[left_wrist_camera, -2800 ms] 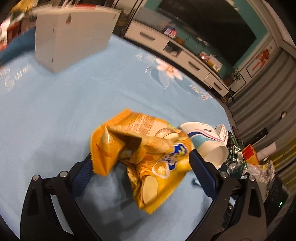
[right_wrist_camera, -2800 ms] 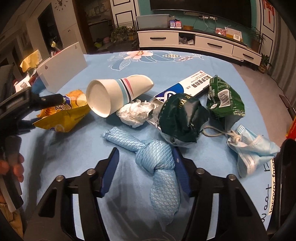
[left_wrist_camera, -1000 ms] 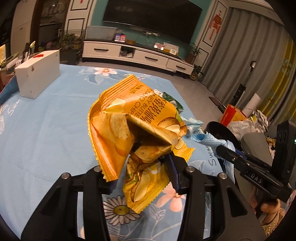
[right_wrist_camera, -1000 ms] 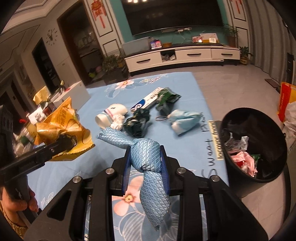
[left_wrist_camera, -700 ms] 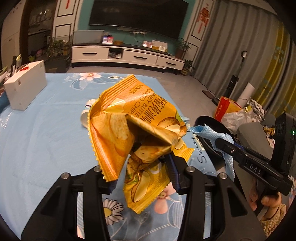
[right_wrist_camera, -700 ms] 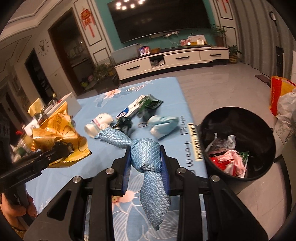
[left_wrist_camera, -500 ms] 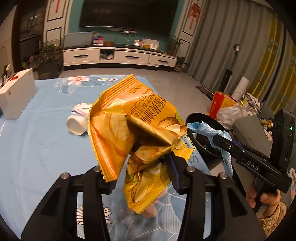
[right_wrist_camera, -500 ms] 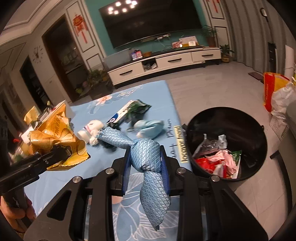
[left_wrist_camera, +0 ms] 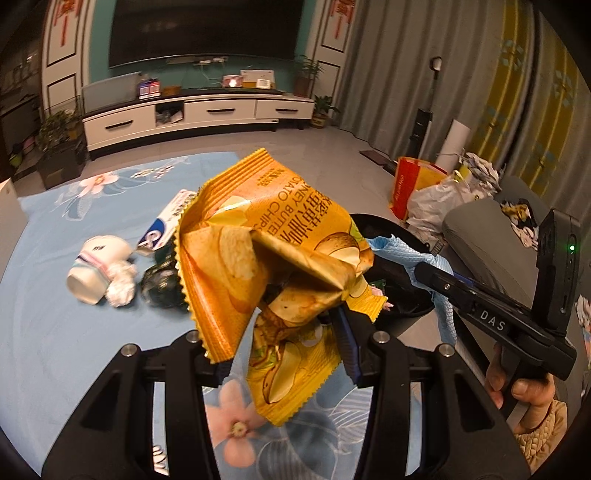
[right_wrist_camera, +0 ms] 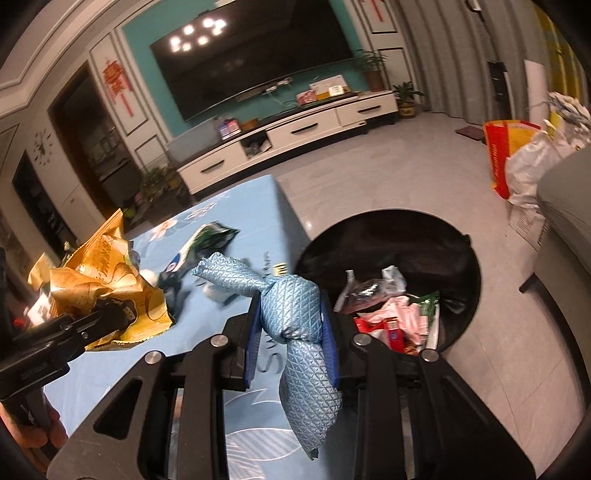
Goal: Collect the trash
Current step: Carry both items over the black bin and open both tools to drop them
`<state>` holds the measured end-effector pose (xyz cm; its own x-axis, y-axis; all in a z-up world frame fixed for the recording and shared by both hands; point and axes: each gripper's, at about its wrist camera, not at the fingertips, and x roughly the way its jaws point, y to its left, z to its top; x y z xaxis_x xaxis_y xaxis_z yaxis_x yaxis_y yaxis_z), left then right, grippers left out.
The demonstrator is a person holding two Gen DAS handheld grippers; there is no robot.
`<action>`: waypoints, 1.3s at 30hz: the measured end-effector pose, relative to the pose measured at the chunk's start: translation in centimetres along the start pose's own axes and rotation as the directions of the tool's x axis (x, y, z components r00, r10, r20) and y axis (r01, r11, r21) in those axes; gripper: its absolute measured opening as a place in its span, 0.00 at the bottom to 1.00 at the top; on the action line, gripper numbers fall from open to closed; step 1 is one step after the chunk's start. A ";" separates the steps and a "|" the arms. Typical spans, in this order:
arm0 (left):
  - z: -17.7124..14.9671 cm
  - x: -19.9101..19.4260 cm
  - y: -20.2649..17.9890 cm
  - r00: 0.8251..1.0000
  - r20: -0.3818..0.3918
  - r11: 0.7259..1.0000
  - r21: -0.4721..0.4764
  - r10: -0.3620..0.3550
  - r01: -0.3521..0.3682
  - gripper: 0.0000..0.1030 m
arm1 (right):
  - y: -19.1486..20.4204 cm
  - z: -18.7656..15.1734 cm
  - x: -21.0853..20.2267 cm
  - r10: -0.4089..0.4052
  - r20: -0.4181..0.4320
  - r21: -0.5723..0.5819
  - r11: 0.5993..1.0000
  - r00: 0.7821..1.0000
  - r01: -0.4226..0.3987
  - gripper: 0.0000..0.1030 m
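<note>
- Gripping the crumpled orange chip bag (left_wrist_camera: 273, 266), the left gripper (left_wrist_camera: 284, 343) has its fingers closed on the bag's lower folds; most of the bag stands up above the blue pads, with a flap hanging down between them over the blue flowered tablecloth (left_wrist_camera: 74, 332).
- Pinched between the right gripper's (right_wrist_camera: 291, 339) blue pads, the knotted blue cloth (right_wrist_camera: 291, 317) is clamped at its knot; one tail points up and left, the other hangs down past the fingers, near the camera.
- Just beyond the right gripper, to its right, the black trash bin (right_wrist_camera: 461, 258) stands on the floor beside the table edge, with red, pink and white wrappers inside.
- Farther left on the tablecloth lie a tipped paper cup (left_wrist_camera: 94, 273) touching a white tissue wad (left_wrist_camera: 120, 286), a dark green wrapper (left_wrist_camera: 162, 282) and a white-and-blue box (left_wrist_camera: 164, 225).
- Against the far wall stand a white TV cabinet (left_wrist_camera: 192, 114) and a dark television (left_wrist_camera: 203, 31).
</note>
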<state>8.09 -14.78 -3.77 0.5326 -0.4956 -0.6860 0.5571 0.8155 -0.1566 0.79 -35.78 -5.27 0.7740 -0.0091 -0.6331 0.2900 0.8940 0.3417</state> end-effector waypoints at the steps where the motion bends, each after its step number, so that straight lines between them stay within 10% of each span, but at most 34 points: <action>1: 0.2 0.3 -0.4 1.000 -0.001 1.000 0.010 -0.003 0.003 0.46 | -0.5 0.0 0.0 -0.005 0.002 0.011 1.000 1.000 0.005 0.29; 33: 3.0 16.9 -9.4 0.969 -0.242 0.977 0.189 -0.052 0.099 0.53 | -9.7 2.8 4.8 -0.128 0.014 0.247 0.961 0.992 0.120 0.30; 39: 3.1 18.0 -9.6 0.967 -0.248 0.978 0.180 -0.054 0.101 0.70 | -10.2 3.1 5.8 -0.109 0.003 0.268 0.958 0.994 0.104 0.52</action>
<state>14.30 -32.48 -12.37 0.3271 -0.4490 -0.8315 0.7135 0.6943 -0.0942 4.11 -46.32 -10.25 0.7393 -0.1075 -0.6648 0.5091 0.7354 0.4472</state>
